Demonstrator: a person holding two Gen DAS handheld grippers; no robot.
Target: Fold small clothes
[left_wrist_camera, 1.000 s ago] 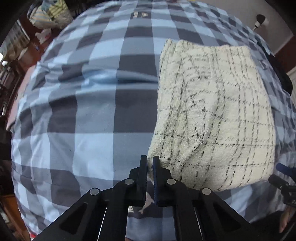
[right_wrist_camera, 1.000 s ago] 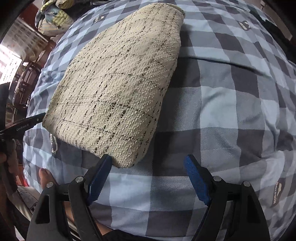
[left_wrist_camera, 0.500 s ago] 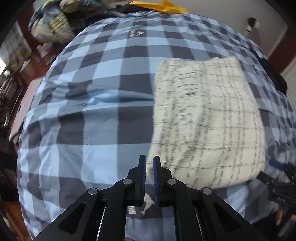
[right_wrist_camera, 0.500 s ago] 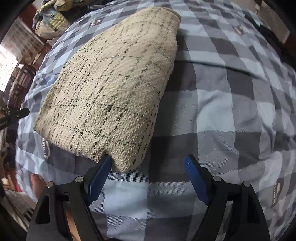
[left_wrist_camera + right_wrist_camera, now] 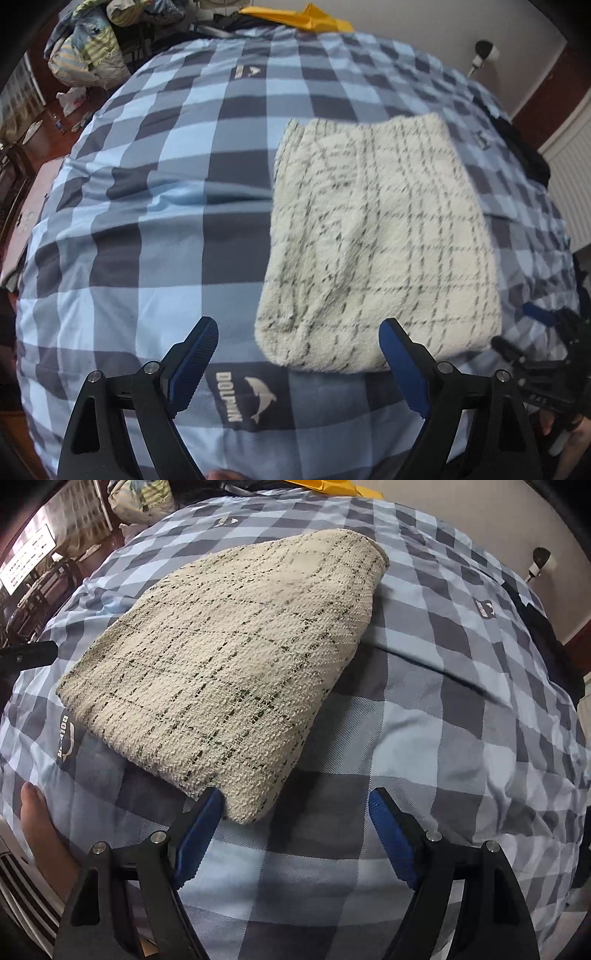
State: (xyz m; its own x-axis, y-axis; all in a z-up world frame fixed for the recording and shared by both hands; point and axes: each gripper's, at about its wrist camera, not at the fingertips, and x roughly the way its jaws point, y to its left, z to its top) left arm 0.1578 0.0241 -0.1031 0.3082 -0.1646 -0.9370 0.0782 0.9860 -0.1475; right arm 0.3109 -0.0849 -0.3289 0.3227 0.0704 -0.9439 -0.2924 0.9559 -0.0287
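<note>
A cream garment with thin black check lines [image 5: 376,236] lies folded into a flat rectangle on the blue and grey checked bedspread [image 5: 155,229]. My left gripper [image 5: 299,347] is open and empty, its jaws straddling the garment's near left corner from just short of it. In the right wrist view the same garment [image 5: 236,664] lies ahead and to the left. My right gripper [image 5: 295,812] is open and empty, its left finger [image 5: 201,819] touching the garment's near corner. The right gripper also shows at the left wrist view's right edge [image 5: 543,347].
A heap of clothes and bags [image 5: 88,48] sits beyond the bed's far left corner. A yellow item [image 5: 303,18] lies at the far edge. A dark garment [image 5: 546,635] lies at the bed's right side. A bare hand [image 5: 40,834] shows at lower left of the right wrist view.
My left gripper has opened and let go of the garment's corner, then drawn back and up. The garment has settled flat. My right gripper stayed open and pulled back slightly.
</note>
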